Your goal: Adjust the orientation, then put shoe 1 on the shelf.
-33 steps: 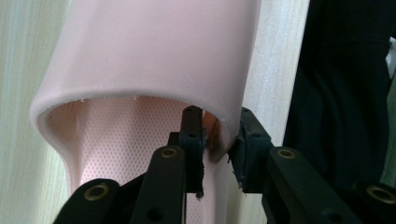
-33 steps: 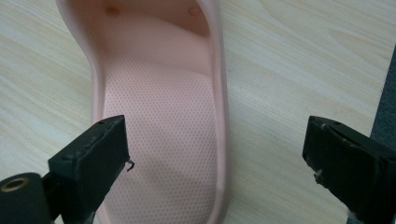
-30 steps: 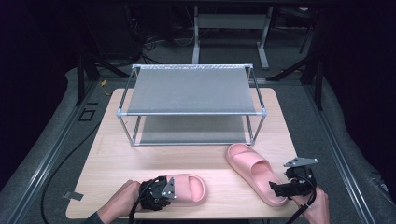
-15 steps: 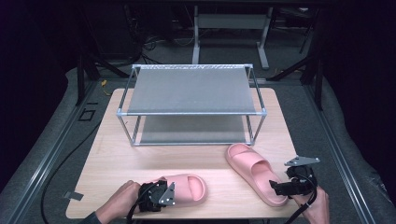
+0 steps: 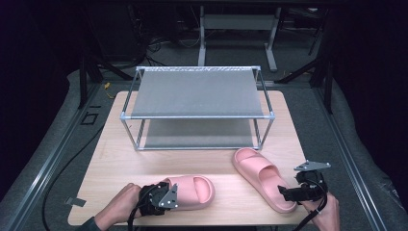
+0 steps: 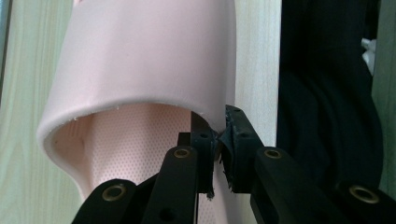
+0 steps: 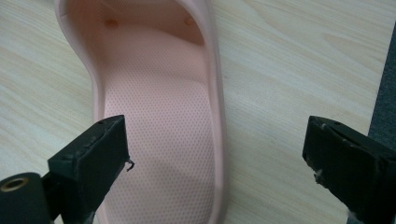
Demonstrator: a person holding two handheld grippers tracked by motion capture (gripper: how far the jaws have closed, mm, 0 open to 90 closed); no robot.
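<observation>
Between my left tongs [image 6: 218, 140] sits the strap edge of the near slipper [image 5: 190, 190], clamped tight. Right tongs [image 7: 217, 154] gape wide over the other slipper's [image 7: 159, 116] heel; I'd lift level toward the rack [image 5: 197, 94].

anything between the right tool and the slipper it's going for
Nothing visible. The right tool has its jaws open over the heel of the right slipper, with only bare table around it.
</observation>
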